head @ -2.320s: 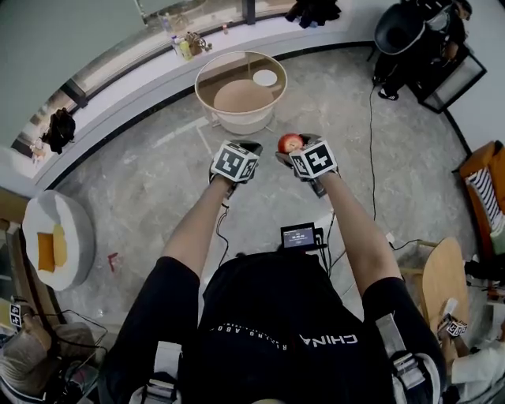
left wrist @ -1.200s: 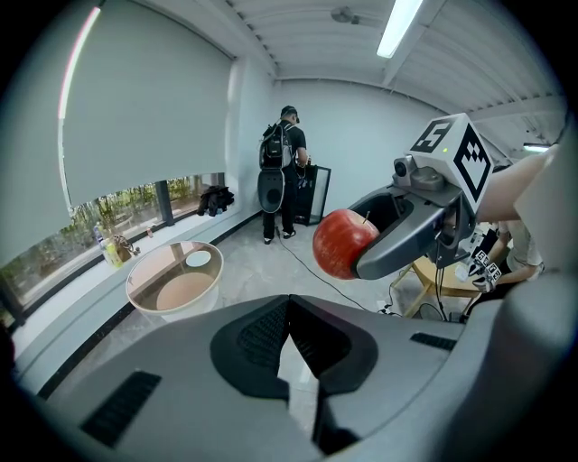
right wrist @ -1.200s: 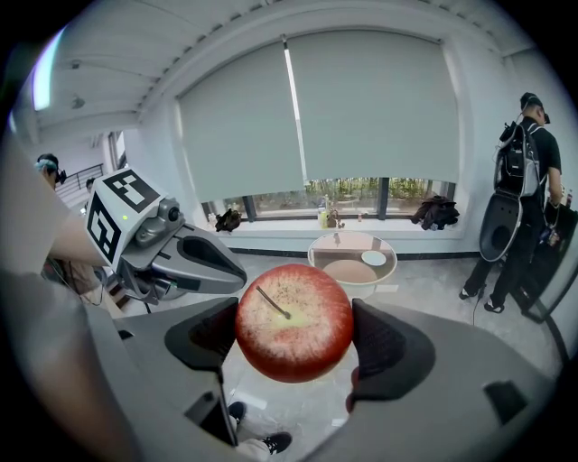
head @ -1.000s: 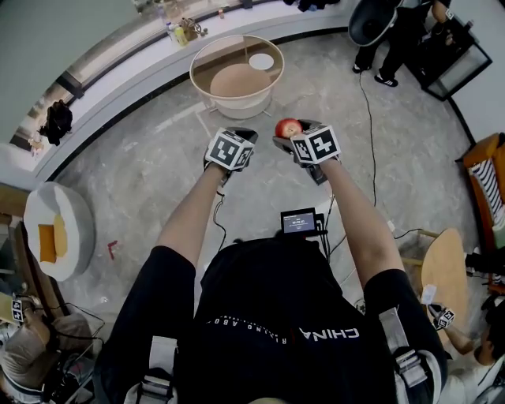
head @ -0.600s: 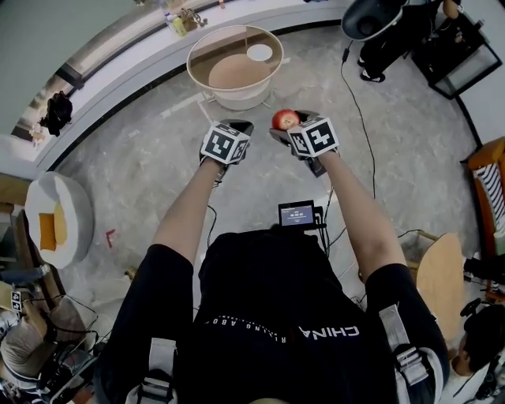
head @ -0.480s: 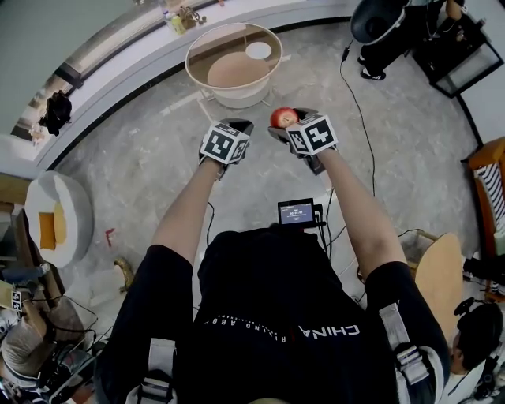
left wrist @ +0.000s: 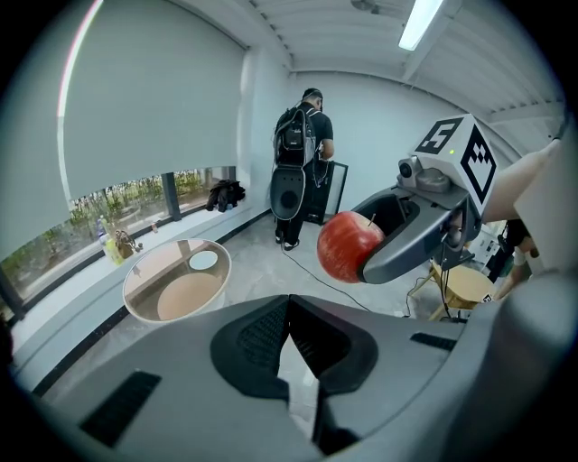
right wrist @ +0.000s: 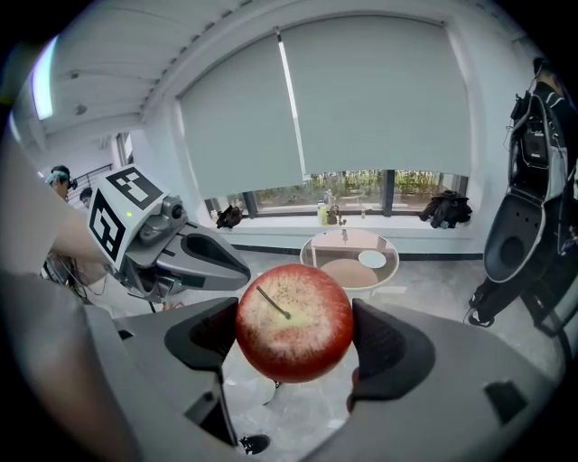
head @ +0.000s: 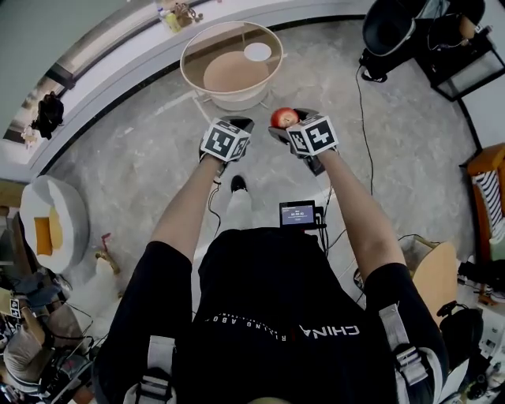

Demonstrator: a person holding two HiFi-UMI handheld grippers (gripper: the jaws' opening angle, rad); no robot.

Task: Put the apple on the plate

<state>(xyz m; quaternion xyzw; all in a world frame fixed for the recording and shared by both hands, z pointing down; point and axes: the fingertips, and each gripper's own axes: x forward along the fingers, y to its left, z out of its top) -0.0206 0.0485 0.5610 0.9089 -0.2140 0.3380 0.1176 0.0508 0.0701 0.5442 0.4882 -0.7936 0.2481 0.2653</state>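
Observation:
A red apple [right wrist: 293, 320] sits between the jaws of my right gripper [right wrist: 293, 336], which is shut on it; the stem points up toward the camera. The apple [head: 284, 117] shows just ahead of the right marker cube, and from the left gripper view the apple [left wrist: 349, 246] hangs in the right gripper [left wrist: 411, 236]. My left gripper [left wrist: 289, 345] is shut with nothing in it; its jaws meet. The left gripper [head: 227, 136] is held beside the right gripper [head: 293, 126]. A small white plate [head: 257, 52] lies on the round glass table [head: 192, 57] ahead.
A person with a backpack [left wrist: 302, 149] stands at the far wall by a black case. Bottles [head: 173, 14] stand on the window ledge. A white round seat [head: 49, 229] is at the left, a wooden stool [head: 435, 272] at the right. A cable [head: 366, 150] runs across the floor.
The view has moved forward toward the round table, which now sits higher and nearer in the head view. The apple stays gripped in the right gripper. Both grippers keep their pose.

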